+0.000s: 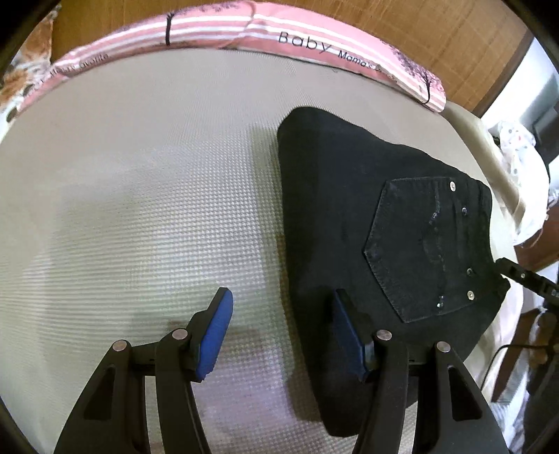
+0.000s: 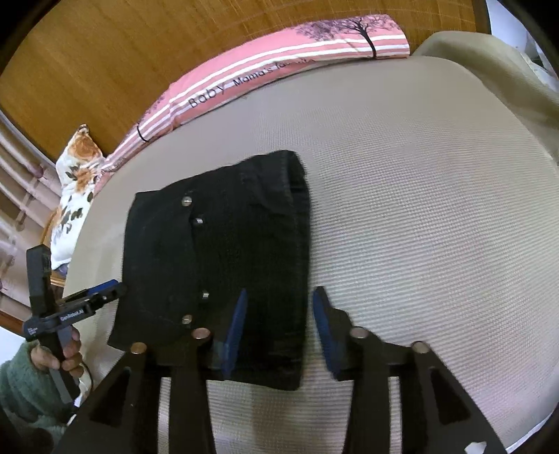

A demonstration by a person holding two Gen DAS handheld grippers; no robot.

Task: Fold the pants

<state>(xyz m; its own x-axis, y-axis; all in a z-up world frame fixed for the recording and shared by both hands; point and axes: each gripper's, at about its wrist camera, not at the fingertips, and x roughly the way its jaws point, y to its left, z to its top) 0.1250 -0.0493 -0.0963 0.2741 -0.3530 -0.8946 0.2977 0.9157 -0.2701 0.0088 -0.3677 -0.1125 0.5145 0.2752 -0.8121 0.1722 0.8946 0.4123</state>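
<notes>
Folded pants (image 1: 384,227) lie at 2 o'clock on the bed (image 1: 139,192), pocket up; left gripper (image 1: 281,335) and right gripper (image 2: 279,331), both spread wide and empty, should press edges flat without dragging layers.

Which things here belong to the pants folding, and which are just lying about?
Job: folded black denim pants, open left gripper, open right gripper, beige textured mattress.
Lying about: pink striped pillow, floral cushion, wooden headboard.
</notes>
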